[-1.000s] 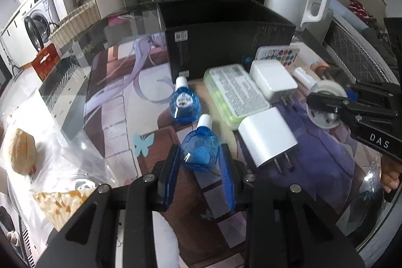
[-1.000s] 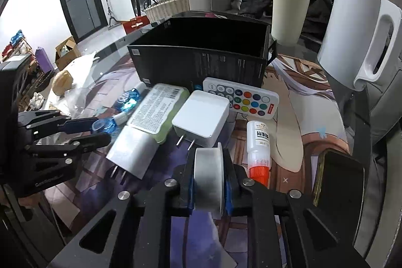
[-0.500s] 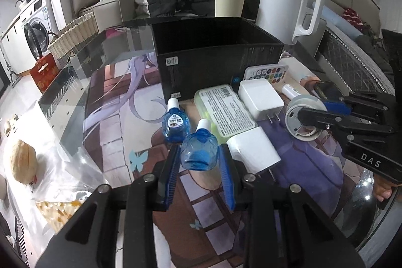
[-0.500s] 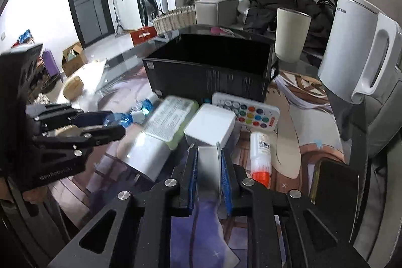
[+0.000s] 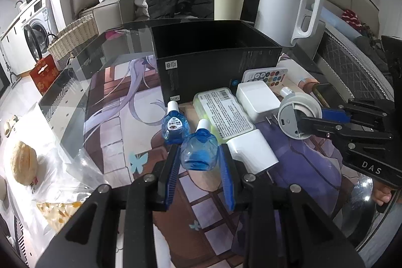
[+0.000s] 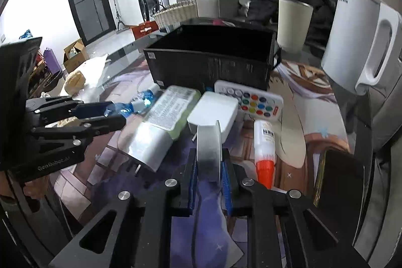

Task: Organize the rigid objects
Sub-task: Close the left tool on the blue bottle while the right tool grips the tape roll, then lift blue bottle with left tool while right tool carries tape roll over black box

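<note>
My left gripper [image 5: 199, 157] is shut on a blue eye-drop bottle [image 5: 199, 151] and holds it above the mat. A second blue bottle [image 5: 175, 126] lies just ahead. My right gripper [image 6: 208, 165] is shut on a grey round disc [image 6: 208, 150], held on edge above the mat; it also shows in the left wrist view [image 5: 299, 114]. An open black box [image 5: 216, 59] stands behind the objects. In front of it lie a green case [image 5: 223, 112], two white chargers [image 5: 256, 97] [image 5: 252, 151], a colour-button remote [image 6: 251, 99] and a glue bottle [image 6: 263, 142].
A white kettle [image 5: 289, 6] and a beige cup [image 5: 228, 4] stand behind the box. A dark phone [image 6: 339, 182] lies at the right. A plastic bag with bread [image 5: 23, 162] lies at the left, off the mat. The glass table edge [image 5: 75, 62] runs along the left.
Both grippers have risen with their objects: the blue bottle and the disc are higher above the mat, and the box and clutter look lower and farther away.
</note>
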